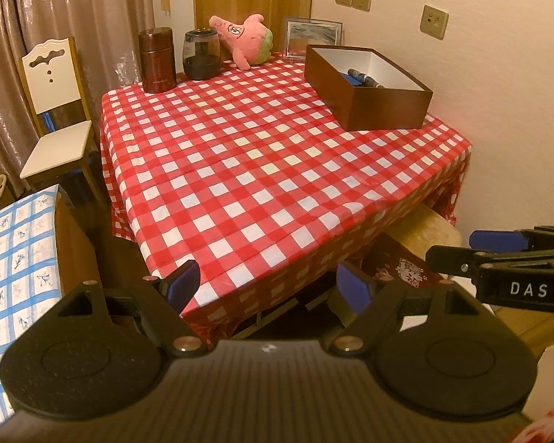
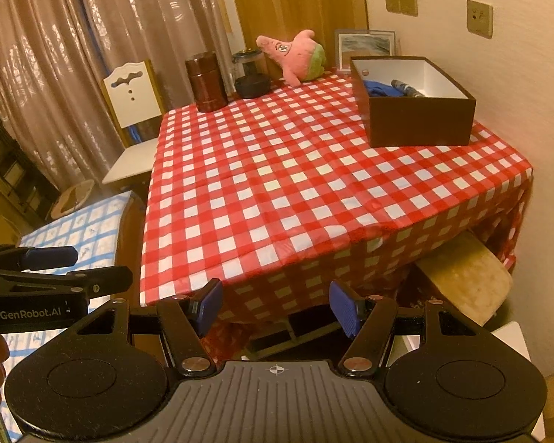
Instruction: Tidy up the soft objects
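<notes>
Both claws hang short of the counter point(image 1: 262, 155) edge, side by side. Left claw point(image 1: 267, 284) spread wide, nothing between its blue pads — right claw point(image 2: 277, 308) just the same, gaping and empty. Far ahead of them, at the back edge, the pink plush toy point(image 2: 295, 55) lies tilted beside the dark jar point(image 2: 250, 74). Ahead and to the right sits the brown box point(image 2: 413, 110), blue cloth point(image 2: 380, 88) inside.

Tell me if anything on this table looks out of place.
The pink plush toy lies tipped over at the far edge of the table, outside the brown box that already holds rolled fabric. Nothing looks spilled or damaged.
</notes>
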